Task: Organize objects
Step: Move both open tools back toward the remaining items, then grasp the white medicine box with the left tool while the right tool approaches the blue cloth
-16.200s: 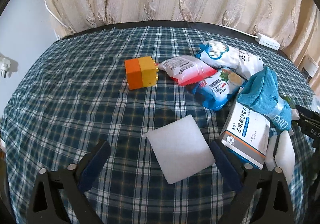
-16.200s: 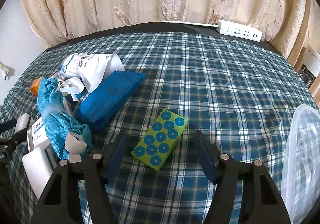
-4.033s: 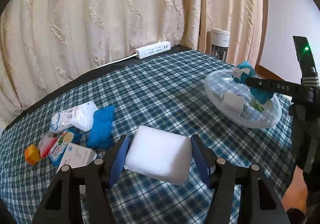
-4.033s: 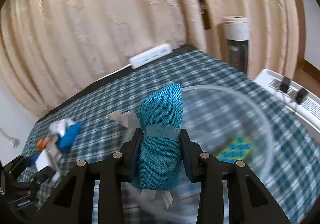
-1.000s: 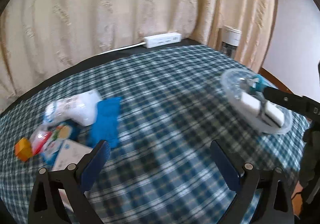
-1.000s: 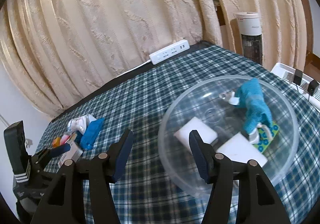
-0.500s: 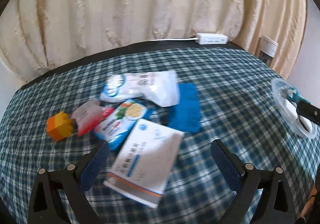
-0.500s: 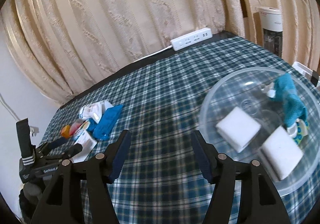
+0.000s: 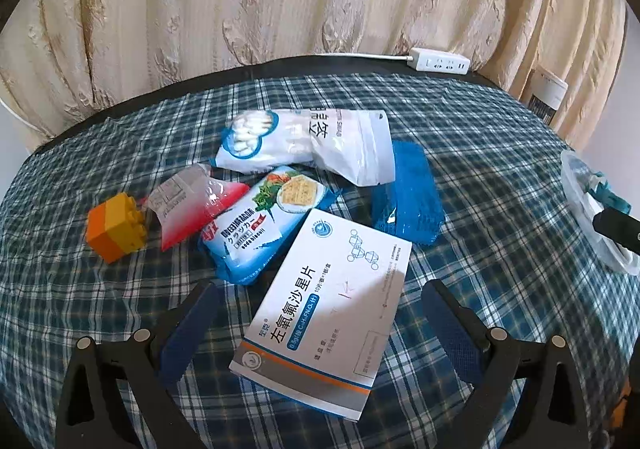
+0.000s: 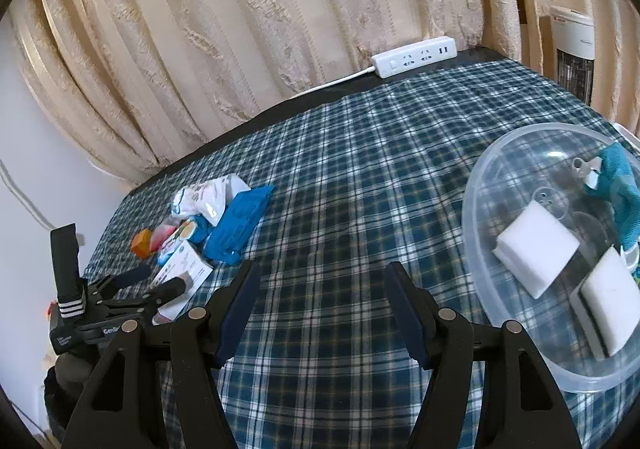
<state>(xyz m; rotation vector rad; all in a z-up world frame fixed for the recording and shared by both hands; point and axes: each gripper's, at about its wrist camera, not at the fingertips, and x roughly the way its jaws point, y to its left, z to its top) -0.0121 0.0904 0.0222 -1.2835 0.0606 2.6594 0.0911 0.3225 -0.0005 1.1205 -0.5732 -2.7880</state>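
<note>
2 sponges (image 10: pixel 536 249) show only rightward.

Count, loose items on the plaid cloth: one orange-yellow toy block (image 9: pixel 114 227), one red-and-clear snack packet (image 9: pixel 192 207), one blue biscuit pack (image 9: pixel 262 223), one white cotton-swab bag (image 9: pixel 308 143), one blue cloth pack (image 9: pixel 408 197), one white medicine box (image 9: pixel 326 313). Total six. In the single clear bowl (image 10: pixel 480 289): two white sponges (image 10: pixel 536 249) (image 10: pixel 610 299), one teal rolled towel (image 10: pixel 622 189), plus a partly hidden item, uncounted. One power strip (image 10: pixel 414 57).
</note>
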